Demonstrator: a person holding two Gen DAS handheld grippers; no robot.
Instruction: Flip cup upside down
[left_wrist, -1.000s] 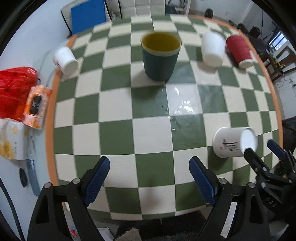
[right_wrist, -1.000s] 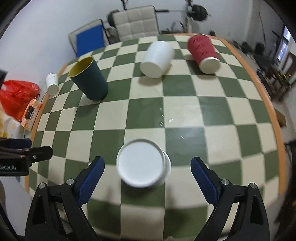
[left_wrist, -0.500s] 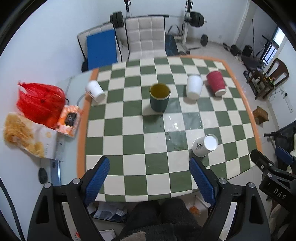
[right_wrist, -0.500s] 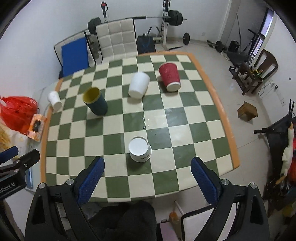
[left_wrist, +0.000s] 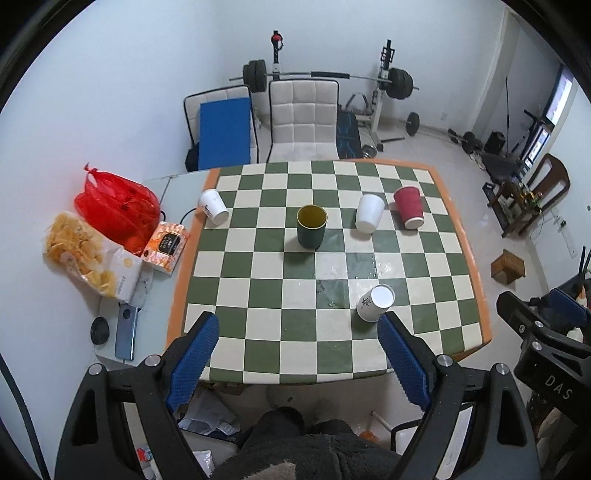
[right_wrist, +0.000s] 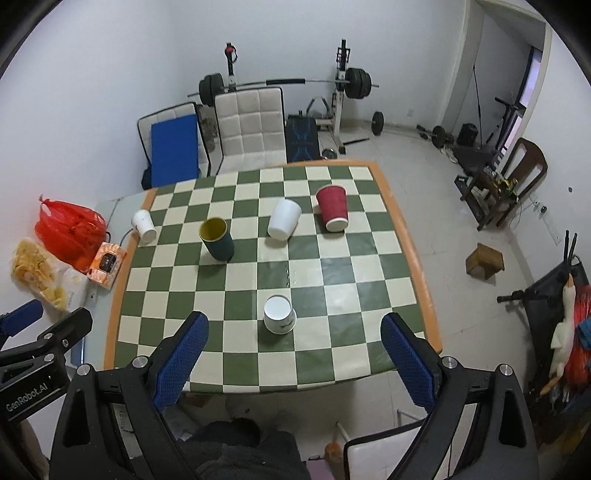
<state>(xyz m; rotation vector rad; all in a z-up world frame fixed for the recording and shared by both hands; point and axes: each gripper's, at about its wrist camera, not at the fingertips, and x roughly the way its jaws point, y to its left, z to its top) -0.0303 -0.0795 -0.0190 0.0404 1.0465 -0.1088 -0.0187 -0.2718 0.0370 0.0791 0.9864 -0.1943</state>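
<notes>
Both views are evenly lit by soft, cool daylight; brightness comes from the window (left_wrist: 557, 99) at far right. A wet patch on the table (left_wrist: 469, 258) gives pale glare. Cups throw faint short shadows. Fisheye bending curves the walls and table edges, with black vignette at the corners. Focus is sharp centrally, slightly soft toward the rim

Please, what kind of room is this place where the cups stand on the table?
Most likely a spare room at home, used partly as a gym. A loaded black barbell rests on a rack by the far wall, small dumbbells lie on the floor, and a green-and-cream checkered table holds paper cups.
</notes>
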